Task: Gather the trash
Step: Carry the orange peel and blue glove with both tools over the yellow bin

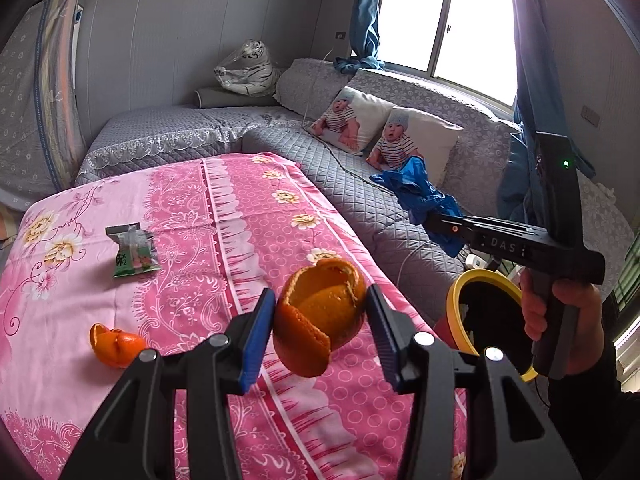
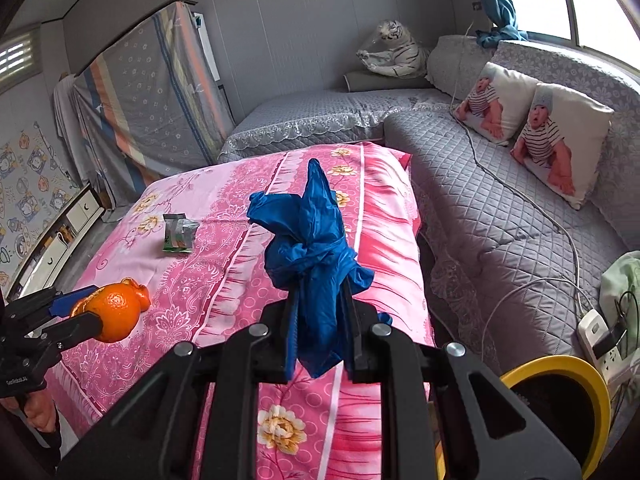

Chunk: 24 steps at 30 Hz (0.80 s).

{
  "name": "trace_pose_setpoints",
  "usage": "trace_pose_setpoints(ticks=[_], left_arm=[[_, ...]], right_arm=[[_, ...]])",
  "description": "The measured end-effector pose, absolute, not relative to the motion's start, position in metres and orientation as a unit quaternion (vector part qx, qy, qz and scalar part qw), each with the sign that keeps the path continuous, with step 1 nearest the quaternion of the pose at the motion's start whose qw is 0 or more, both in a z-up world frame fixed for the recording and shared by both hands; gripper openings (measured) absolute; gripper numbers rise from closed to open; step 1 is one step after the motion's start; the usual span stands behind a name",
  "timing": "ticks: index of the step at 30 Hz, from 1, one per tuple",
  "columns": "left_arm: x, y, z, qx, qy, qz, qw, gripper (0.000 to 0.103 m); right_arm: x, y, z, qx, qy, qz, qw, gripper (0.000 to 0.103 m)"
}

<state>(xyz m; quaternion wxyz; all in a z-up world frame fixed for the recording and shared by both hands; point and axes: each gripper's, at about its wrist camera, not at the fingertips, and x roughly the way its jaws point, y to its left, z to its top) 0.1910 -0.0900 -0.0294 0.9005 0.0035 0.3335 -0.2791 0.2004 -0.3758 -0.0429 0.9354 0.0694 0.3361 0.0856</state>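
My left gripper (image 1: 320, 320) is shut on a large piece of orange peel (image 1: 320, 316) and holds it above the pink flowered cloth (image 1: 240, 208). It also shows in the right wrist view (image 2: 112, 312). A smaller orange peel (image 1: 116, 344) lies on the cloth to the left. A green and clear snack wrapper (image 1: 134, 250) lies further back, also in the right wrist view (image 2: 178, 232). My right gripper (image 2: 320, 320) is shut on a crumpled blue plastic bag (image 2: 312, 240), held above the cloth. A yellow-rimmed bin (image 1: 488, 312) stands off the table's right side.
A grey quilted sofa (image 2: 500, 208) wraps round the back and right, with two baby-print cushions (image 2: 560, 140) and a toy tiger (image 2: 396, 50). A white cable and a power strip (image 2: 600, 332) lie near the bin (image 2: 576, 400). A covered board leans on the left wall.
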Motion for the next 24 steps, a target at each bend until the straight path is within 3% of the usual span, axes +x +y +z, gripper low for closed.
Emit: trace_pose_setpoints(ticks=[24], left_arm=[[0.178, -0.223, -0.026, 0.056, 0.32, -0.4, 0.857, 0.044]], right_arm=[[0.132, -0.5, -0.063, 0.135, 0.322, -0.026, 0.937, 0.016]])
